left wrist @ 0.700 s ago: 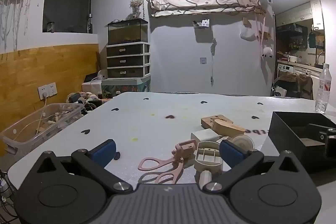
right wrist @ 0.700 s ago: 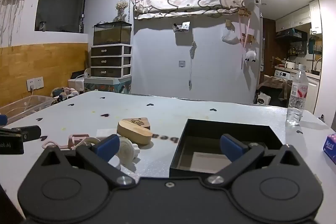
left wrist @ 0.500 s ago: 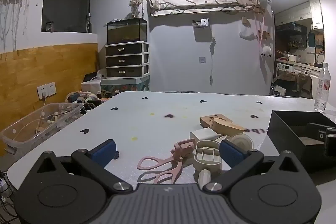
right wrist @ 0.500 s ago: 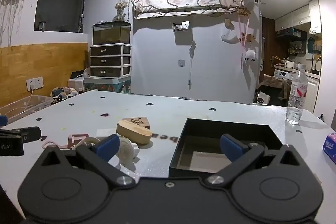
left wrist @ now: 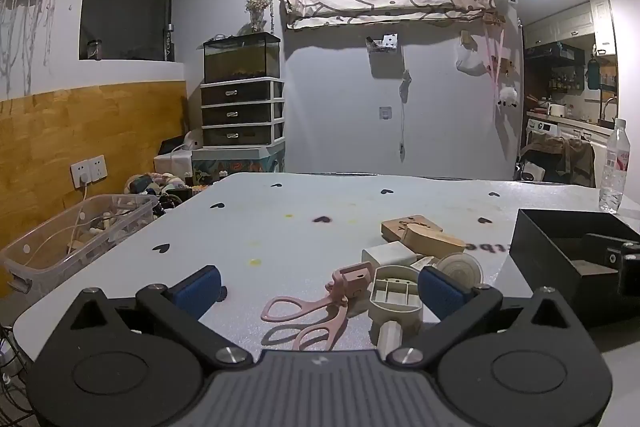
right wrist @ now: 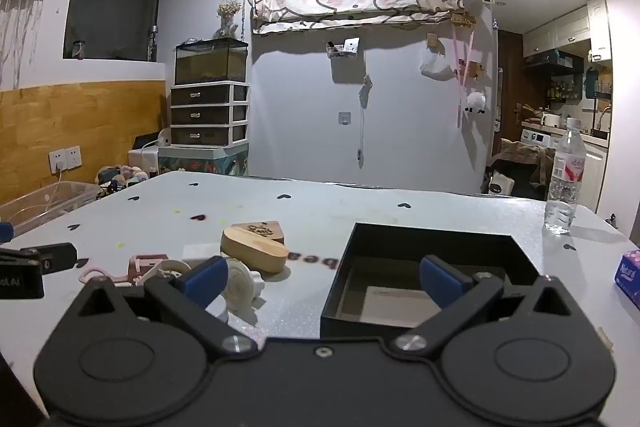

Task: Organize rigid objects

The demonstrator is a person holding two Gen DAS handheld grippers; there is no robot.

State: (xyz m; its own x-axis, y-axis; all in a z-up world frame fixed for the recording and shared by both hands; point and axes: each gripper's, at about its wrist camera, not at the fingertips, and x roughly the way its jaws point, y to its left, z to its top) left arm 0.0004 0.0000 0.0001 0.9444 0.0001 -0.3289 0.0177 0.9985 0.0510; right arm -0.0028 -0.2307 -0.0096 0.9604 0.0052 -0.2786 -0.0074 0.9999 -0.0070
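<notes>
Left gripper [left wrist: 320, 285]: black linkage arms, blue pads [left wrist: 198, 287], silver pivot screws, round embossed discs, grey ribbed centre plate with small logo. Right gripper [right wrist: 322, 277]: same black arms, blue pads [right wrist: 442, 281], silver screws, black centre plate. White lettering on left gripper's side, partly legible.

A: State the table [left wrist: 280, 227] finish.
B: White, printed with small black hearts, plus a few yellow spots.
A: Colours of the items?
B: Scissors [left wrist: 316, 307] pink; block [right wrist: 256, 253] light wood; box [right wrist: 340, 291] black; charger [left wrist: 390, 253] white; disc [left wrist: 460, 267] cream.
A: Gripper parts?
B: Left pads [left wrist: 198, 285] blue, right pads [right wrist: 440, 279] blue, bodies black.
A: The bottle [right wrist: 564, 183]?
B: Clear, with a pink-and-white label.
</notes>
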